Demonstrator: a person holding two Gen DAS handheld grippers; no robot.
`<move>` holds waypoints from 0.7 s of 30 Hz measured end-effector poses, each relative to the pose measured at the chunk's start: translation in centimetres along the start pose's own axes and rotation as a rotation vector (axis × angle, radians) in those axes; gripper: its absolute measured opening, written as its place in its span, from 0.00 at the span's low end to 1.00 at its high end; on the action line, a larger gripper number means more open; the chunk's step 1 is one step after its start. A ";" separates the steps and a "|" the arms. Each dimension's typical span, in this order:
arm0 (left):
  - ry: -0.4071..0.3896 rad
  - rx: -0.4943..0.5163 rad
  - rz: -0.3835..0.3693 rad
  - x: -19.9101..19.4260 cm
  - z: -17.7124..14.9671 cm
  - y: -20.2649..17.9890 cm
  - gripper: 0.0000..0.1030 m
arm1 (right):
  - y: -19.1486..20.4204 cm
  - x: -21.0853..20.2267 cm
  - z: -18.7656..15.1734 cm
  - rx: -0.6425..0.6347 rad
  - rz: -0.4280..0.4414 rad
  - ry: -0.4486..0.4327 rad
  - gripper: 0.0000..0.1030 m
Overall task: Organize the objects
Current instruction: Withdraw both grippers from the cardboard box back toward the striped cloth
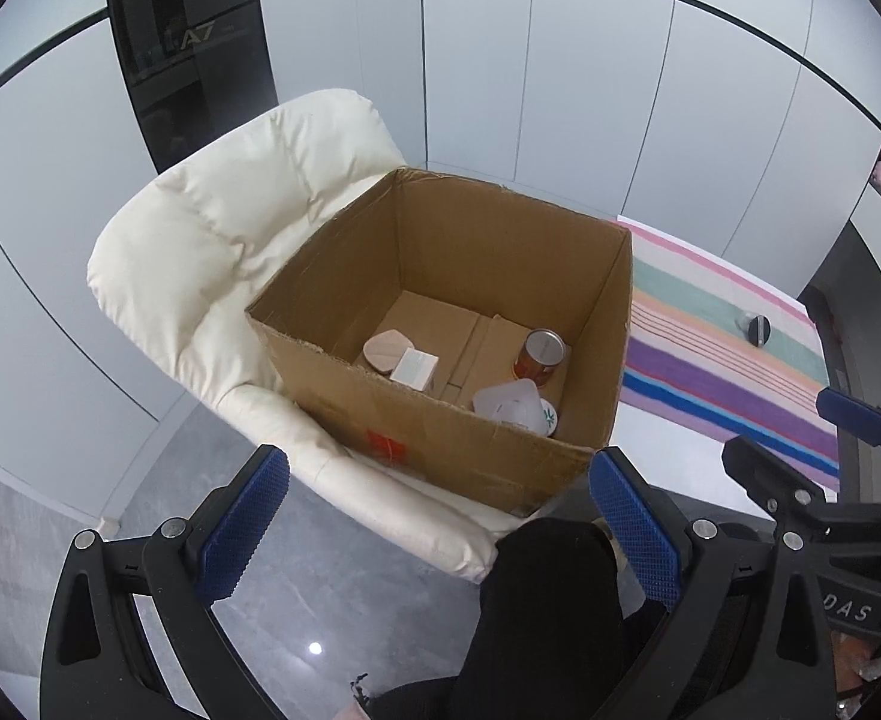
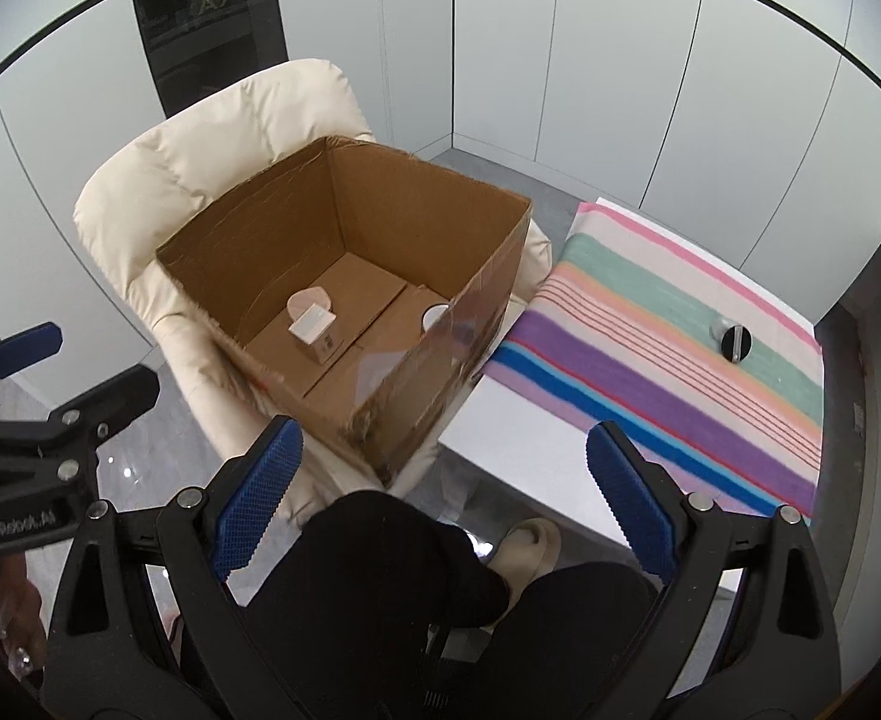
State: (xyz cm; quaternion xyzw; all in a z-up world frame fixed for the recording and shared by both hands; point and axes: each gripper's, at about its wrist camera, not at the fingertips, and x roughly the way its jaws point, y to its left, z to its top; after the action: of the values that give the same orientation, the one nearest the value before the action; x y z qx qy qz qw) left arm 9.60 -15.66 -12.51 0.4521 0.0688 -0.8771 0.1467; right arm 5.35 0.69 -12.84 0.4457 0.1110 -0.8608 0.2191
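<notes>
We are holding both grippers, left (image 1: 437, 531) and right (image 2: 443, 495), jaws wide and empty. One black knob (image 2: 736, 342) is lying on the striped bench (image 2: 650, 360), well apart from the box (image 1: 440, 438). Reaching risks nudging that box off the soft chair (image 1: 200, 240).

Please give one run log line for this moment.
left gripper: open, empty | right gripper: open, empty | cardboard box: on chair | black knob: on striped cloth

One box (image 1: 440, 324), four items inside
</notes>
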 end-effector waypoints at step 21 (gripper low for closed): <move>-0.044 0.144 -0.055 -0.7 0.4 -8.4 0.98 | -8.3 -2.9 -2.3 0.155 -0.081 -0.045 0.95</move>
State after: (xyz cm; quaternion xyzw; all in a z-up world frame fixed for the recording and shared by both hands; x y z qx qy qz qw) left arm 6.94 -7.67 -11.80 0.4401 0.0148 -0.8932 0.0911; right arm 4.54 9.70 -11.83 0.4372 0.0570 -0.8847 0.1514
